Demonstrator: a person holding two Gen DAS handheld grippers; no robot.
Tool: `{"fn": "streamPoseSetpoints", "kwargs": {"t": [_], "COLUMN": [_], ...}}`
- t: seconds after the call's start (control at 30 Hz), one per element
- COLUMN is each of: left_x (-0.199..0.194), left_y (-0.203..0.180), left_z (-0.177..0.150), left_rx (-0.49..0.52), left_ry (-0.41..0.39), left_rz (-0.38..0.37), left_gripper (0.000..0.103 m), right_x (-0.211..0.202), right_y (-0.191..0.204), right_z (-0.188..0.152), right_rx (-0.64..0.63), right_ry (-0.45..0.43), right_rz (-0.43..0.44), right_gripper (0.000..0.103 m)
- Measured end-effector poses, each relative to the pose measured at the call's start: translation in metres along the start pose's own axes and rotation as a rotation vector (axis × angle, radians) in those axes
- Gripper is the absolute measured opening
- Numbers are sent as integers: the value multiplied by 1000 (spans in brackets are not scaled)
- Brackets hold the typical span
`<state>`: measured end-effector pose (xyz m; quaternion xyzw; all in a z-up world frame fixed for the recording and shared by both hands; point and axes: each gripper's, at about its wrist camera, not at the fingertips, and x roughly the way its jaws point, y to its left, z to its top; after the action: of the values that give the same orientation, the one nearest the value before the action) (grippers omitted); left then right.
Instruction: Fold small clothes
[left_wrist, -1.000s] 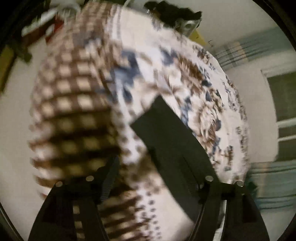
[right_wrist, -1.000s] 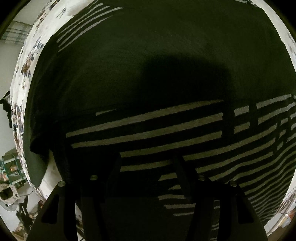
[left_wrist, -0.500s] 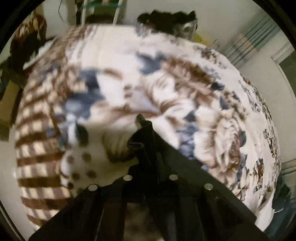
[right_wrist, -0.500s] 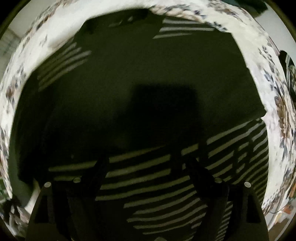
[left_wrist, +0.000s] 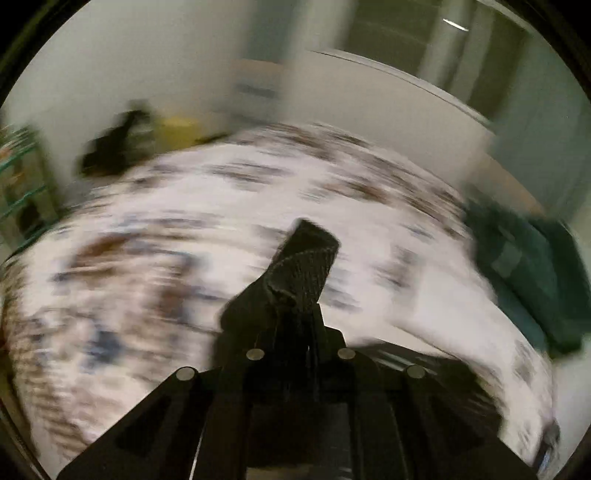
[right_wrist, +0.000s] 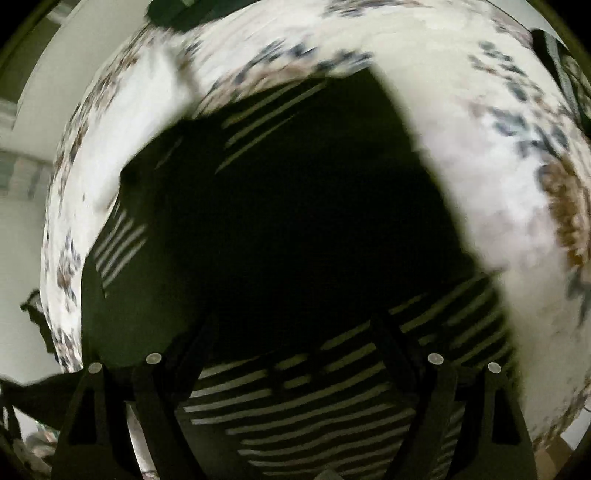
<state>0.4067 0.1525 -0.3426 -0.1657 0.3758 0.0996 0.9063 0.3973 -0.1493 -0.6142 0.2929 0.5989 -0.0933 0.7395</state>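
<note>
Both fingers of the left gripper (left_wrist: 306, 295) are clenched on a bunched corner of the one dark garment (right_wrist: 295, 206), which sticks up past their tips above the floral blanket (left_wrist: 177, 229). The right gripper (right_wrist: 291, 332) stands spread wide over the same garment, nothing pinched between its two fingers. The garment lies flat on the blanket, pale stripes at its edges. One teal cloth (left_wrist: 532, 266) rests at the blanket's far right edge.

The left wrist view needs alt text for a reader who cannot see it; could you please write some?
The left claw is shut on a bunched fold of dark fabric, seen above a motion-blurred floral bedspread. A dark green cloth lies at the bed's right edge, with pale walls behind.
</note>
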Motion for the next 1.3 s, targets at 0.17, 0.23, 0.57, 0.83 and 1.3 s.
{"fn": "streamPoseSetpoints", "kwargs": {"t": [0.17,0.23,0.57,0.83,1.3], "left_x": [56,76,114,65,59], "left_y": [-189,-255,-390,-285,-66], "left_z": [-73,-115,-241,-247,-329], "left_rx": [169,213,419,513,233], "left_ry": [166,255,508,350,512], "left_rz": [-207,-273,-277,-55,224], "left_gripper": [6,6,11,73,103], "right_x": [-47,-55,-100,-113,-17], "right_y": [-99,-137,-290,-291,-60], "right_z": [48,64,87,97,148], "right_rx": [61,127,245,122,-280], "right_ry": [54,89,106,168,278], "right_rz": [-46,-40,-53,58,209], "right_gripper": [86,86,86,86,86]}}
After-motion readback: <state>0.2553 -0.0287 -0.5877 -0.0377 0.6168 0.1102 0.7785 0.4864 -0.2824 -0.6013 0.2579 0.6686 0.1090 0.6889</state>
